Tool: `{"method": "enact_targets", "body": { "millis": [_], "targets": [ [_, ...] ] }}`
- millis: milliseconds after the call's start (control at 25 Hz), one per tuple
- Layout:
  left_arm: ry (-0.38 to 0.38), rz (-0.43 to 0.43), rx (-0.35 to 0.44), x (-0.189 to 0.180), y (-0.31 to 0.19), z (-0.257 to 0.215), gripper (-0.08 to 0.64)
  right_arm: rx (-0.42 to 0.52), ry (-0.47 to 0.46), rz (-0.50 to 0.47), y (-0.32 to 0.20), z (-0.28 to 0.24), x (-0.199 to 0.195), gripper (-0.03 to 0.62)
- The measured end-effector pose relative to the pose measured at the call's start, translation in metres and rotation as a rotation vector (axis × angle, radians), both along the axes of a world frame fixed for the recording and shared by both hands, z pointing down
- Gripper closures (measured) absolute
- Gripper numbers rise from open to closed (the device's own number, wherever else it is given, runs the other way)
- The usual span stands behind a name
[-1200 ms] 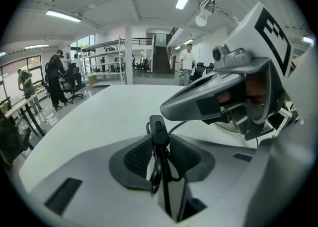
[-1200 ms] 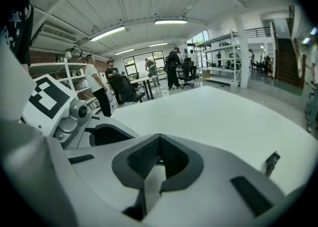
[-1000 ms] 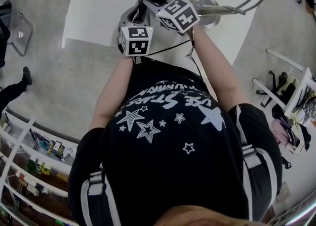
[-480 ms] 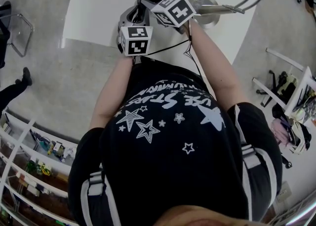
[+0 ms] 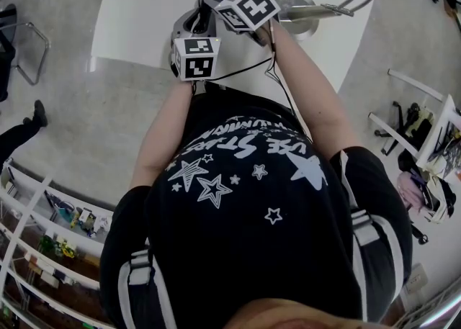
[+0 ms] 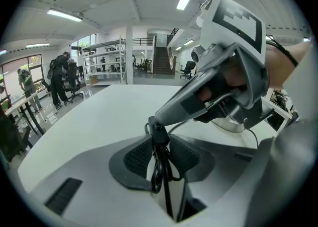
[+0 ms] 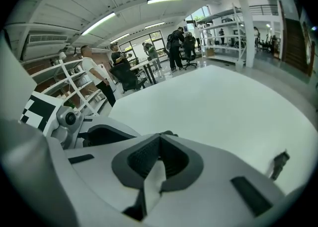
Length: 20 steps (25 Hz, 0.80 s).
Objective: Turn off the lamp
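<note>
The tall silver metal lamp with a round base [image 5: 301,25] stands by the right edge of the white tabletop [image 5: 158,3], just beyond the two grippers, its arm reaching out past that edge. The left gripper [image 6: 160,146] has its black ribbed pads apart, with a loop of thin black cord [image 6: 158,171] hanging between them over the tabletop. The right gripper [image 7: 159,144] has its pads closed together at the tips, poised right over the left jaws where that cord hangs; whether it pinches the cord I cannot tell.
</note>
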<state>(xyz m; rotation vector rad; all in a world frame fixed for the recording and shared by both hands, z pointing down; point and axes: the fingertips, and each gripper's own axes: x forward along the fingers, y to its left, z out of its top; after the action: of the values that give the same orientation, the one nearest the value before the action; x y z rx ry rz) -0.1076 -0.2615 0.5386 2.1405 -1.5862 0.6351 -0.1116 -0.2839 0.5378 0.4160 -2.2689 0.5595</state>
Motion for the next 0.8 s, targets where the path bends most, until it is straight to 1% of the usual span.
{"method": "enact_targets", "body": {
  "millis": [160, 320, 440, 600, 800],
  "targets": [
    [0.006, -0.008, -0.006, -0.005, 0.003, 0.002, 0.434, -0.009, -0.017, 0.013, 0.001, -0.001, -0.004, 0.588],
    [0.015, -0.005, -0.008, 0.002, 0.004, 0.002, 0.434, -0.033, -0.043, 0.064, 0.003, -0.002, 0.005, 0.588],
    [0.011, -0.002, -0.01, 0.003, 0.004, 0.0, 0.434, -0.002, -0.032, 0.062, 0.004, -0.005, 0.008, 0.588],
    [0.006, 0.002, -0.022, 0.001, 0.005, 0.002, 0.433, -0.004, -0.063, 0.068, 0.012, -0.003, 0.009, 0.587],
    [0.014, 0.025, -0.028, 0.002, 0.001, 0.0, 0.433, 0.027, -0.078, 0.103, 0.013, -0.018, 0.02, 0.587]
  ]
}}
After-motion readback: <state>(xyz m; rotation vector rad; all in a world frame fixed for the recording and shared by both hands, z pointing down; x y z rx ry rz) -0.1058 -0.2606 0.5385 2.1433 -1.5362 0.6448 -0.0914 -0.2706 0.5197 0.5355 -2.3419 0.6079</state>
